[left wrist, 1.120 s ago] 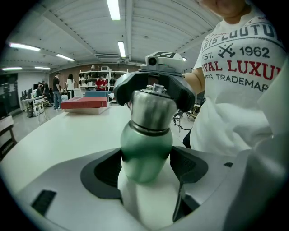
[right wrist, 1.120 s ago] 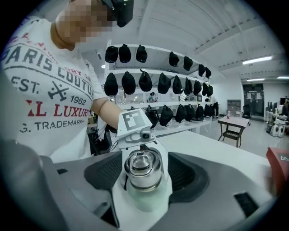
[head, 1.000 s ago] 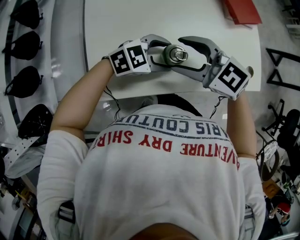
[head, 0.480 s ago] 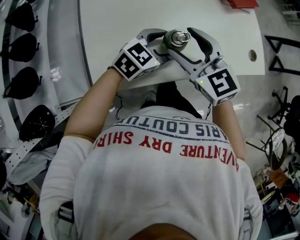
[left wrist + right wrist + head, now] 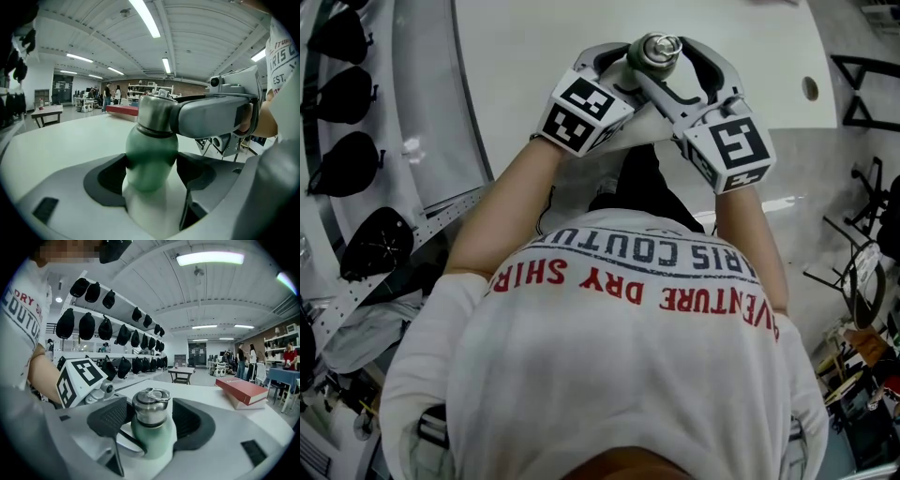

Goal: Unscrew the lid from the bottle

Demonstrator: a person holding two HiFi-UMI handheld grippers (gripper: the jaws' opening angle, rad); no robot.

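A pale green bottle (image 5: 151, 152) with a steel lid (image 5: 151, 409) is held between both grippers, above the white table's near edge (image 5: 525, 84). My left gripper (image 5: 150, 176) is shut on the bottle's green body, below the shoulder. My right gripper (image 5: 151, 420) comes in from the other side, and its dark pads (image 5: 110, 416) close round the steel lid and neck. In the head view the lid (image 5: 659, 49) faces up toward me, with a wire ring on top, between the left gripper (image 5: 623, 67) and the right gripper (image 5: 680, 67). The bottle's lower part is hidden by the jaws.
A red book (image 5: 243, 390) lies on the far part of the table. Black caps hang on a wall rack (image 5: 347, 159) to the left. A round hole (image 5: 810, 89) is in the tabletop at right. Stands and clutter (image 5: 862, 291) sit on the floor at right.
Both grippers and the bottle have moved up the head view, away from my body. The two marker cubes have swung closer together, and the right one has turned.
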